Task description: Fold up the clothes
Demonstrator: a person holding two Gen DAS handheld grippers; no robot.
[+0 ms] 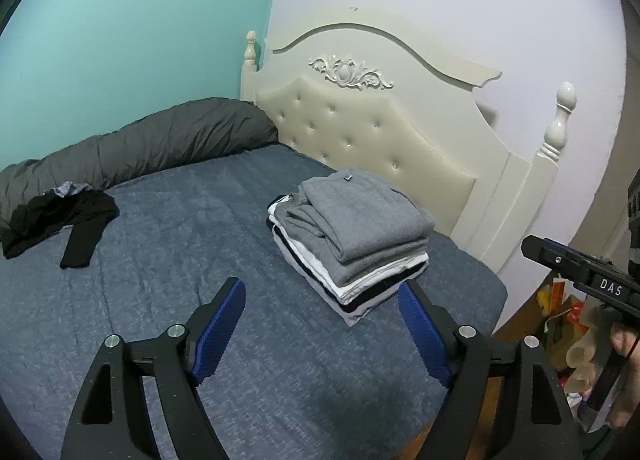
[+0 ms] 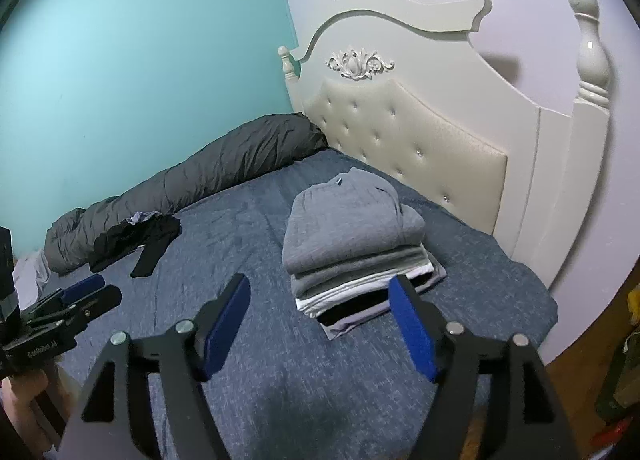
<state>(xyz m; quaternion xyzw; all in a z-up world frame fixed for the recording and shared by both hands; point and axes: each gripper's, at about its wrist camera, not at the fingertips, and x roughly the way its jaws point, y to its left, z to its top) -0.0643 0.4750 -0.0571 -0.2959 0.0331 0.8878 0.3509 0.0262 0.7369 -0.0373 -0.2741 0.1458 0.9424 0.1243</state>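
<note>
Folded stack (image 1: 352, 244) sits on bed (image 1: 168, 292) near headboard (image 1: 372, 132), grey sweater (image 2: 348, 216) on top, kept clear of working area. Left gripper (image 1: 322, 326) and right gripper (image 2: 320, 320): jaws spread, nothing between. Unfolded black garment (image 1: 68, 220) lies by grey duvet (image 1: 152, 140), likely next.

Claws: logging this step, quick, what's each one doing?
Left claw: open, holding nothing.
Right claw: open, holding nothing.
</note>
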